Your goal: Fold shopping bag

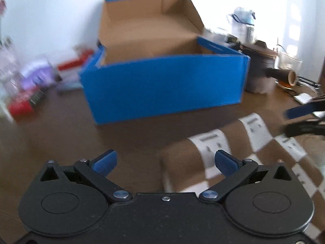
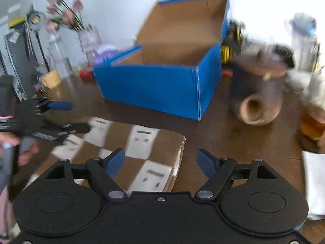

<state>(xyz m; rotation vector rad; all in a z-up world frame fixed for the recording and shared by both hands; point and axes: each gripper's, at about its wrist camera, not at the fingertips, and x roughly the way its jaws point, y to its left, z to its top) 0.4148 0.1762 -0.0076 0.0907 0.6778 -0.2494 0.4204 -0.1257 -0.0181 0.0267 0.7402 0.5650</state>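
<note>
The bag point(image 2: 130, 142), brown and white checks, lies folded flat on the desk point(image 2: 233, 142) in front of the open blue box point(image 2: 154, 85). Both grippers hover over it with nothing between their jaws: the left gripper point(image 1: 165, 162) spread wide at its left edge, the right gripper point(image 2: 161, 162) spread wide at its right edge.

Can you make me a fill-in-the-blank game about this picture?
1. The open box is colored ____.
2. The checkered shopping bag lies flat on the ____.
3. The right hand-held gripper has its jaws ____.
4. The flowers are colored ____.

Missing words: blue; table; open; pink
</note>
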